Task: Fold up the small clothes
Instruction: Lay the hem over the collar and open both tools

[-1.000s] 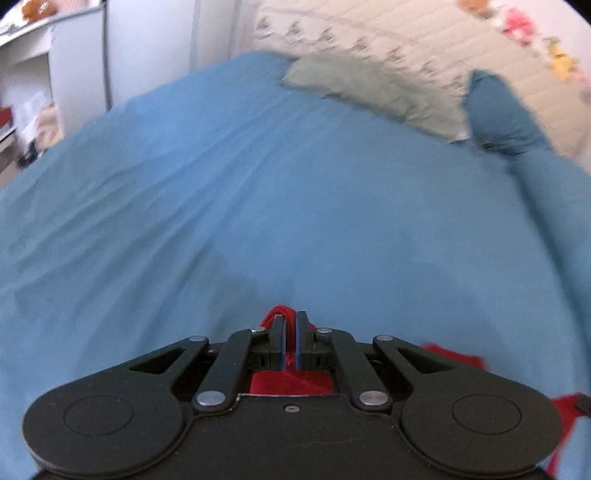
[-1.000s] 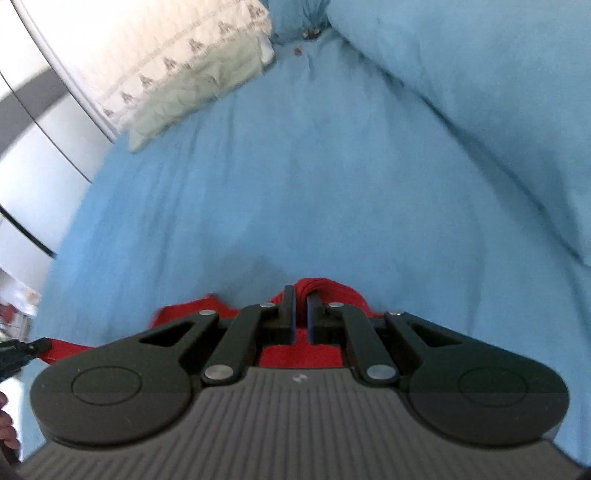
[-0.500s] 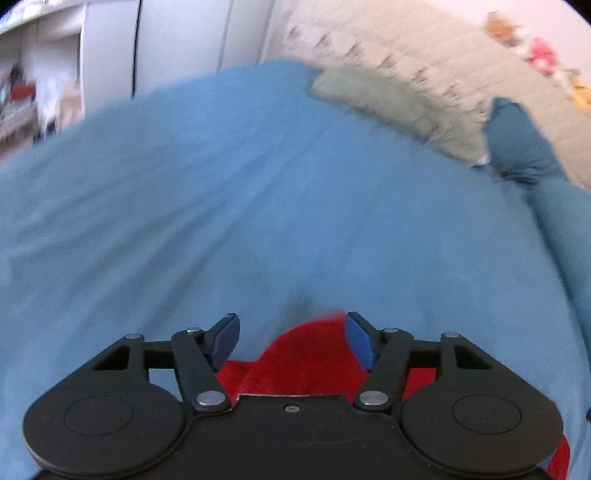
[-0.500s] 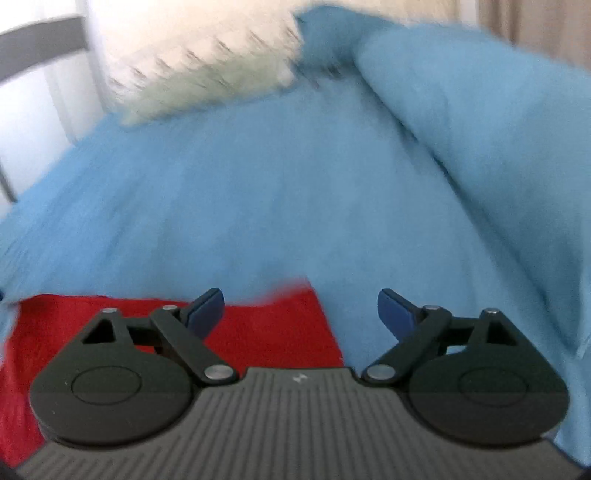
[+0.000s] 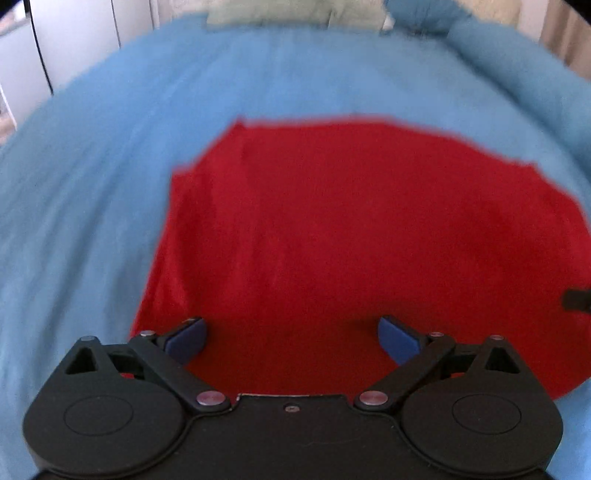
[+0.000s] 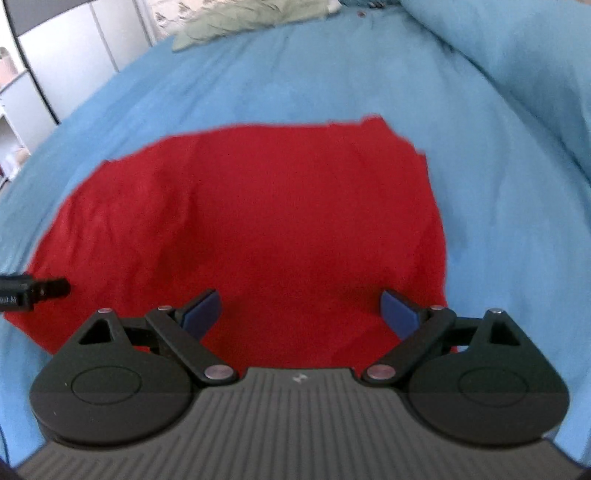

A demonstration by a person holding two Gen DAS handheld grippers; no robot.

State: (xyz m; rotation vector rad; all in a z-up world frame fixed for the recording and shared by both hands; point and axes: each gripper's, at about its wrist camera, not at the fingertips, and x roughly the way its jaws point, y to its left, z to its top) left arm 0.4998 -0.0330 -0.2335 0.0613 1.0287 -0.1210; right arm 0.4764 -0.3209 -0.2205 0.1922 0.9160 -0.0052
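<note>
A red garment (image 5: 351, 229) lies flat on the blue bed sheet (image 5: 92, 166). It also shows in the right wrist view (image 6: 258, 229). My left gripper (image 5: 291, 338) is open and empty, held above the garment's near left part. My right gripper (image 6: 301, 314) is open and empty, above the garment's near right part. The tip of the right gripper (image 5: 576, 300) shows at the right edge of the left wrist view. The tip of the left gripper (image 6: 33, 291) shows at the left edge of the right wrist view.
A grey-green pillow (image 6: 255, 16) lies at the head of the bed, also in the left wrist view (image 5: 295, 13). A bunched blue duvet (image 6: 517, 66) runs along the right side. White wardrobe doors (image 6: 74, 48) stand to the left.
Both grippers were shut on the red garment's edge a second ago. They have opened, let it go, and drawn back and up. The garment now lies spread on the bed.
</note>
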